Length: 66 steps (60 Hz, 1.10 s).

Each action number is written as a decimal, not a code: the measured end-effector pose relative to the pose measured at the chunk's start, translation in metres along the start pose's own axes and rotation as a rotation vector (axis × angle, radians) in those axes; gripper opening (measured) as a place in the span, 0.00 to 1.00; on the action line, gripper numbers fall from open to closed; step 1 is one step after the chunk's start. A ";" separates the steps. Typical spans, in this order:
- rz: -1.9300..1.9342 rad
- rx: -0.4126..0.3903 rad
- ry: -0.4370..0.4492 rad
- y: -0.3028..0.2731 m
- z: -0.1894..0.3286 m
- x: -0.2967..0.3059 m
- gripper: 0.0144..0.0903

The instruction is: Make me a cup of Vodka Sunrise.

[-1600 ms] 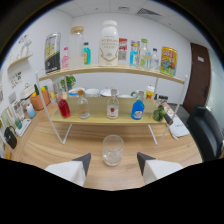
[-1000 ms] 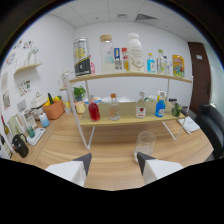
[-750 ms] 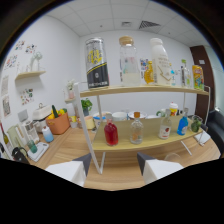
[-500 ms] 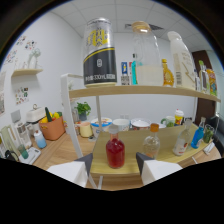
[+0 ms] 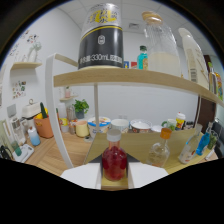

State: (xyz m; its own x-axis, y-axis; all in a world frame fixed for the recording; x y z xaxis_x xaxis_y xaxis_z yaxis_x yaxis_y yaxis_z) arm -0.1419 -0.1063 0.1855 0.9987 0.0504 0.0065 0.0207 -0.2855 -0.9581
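Wooden shelf (image 5: 150,145); red-liquid flask (image 5: 114,161), clear flask (image 5: 158,152) atop.

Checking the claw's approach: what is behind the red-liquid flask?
Behind the red-liquid flask, which stands between the open claw's fingers, are white bowls on the lower shelf. The shelf directly behind the flask is hidden.

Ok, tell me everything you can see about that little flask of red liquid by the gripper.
The flask of red liquid is small, round-bellied clear glass with a narrow neck and a pale cap. It stands upright on the lower shelf, roughly two-thirds full. It sits between the fingers of the gripper, which look open around it; contact can't be confirmed.
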 end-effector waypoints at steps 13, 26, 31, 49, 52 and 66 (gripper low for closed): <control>-0.034 0.039 -0.030 -0.010 -0.036 0.002 0.27; -0.022 0.023 -0.007 0.016 -0.085 0.038 0.26; -0.012 -0.019 0.028 0.041 -0.093 0.061 0.27; 0.100 -0.051 0.044 0.068 -0.103 0.098 0.26; 0.211 -0.046 0.006 0.061 -0.104 0.091 0.27; 0.989 -0.027 -0.202 0.025 -0.095 0.076 0.26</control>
State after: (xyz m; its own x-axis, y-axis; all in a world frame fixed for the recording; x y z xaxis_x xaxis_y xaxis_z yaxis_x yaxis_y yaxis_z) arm -0.0606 -0.2009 0.1890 0.5415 -0.0598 -0.8385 -0.8090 -0.3082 -0.5005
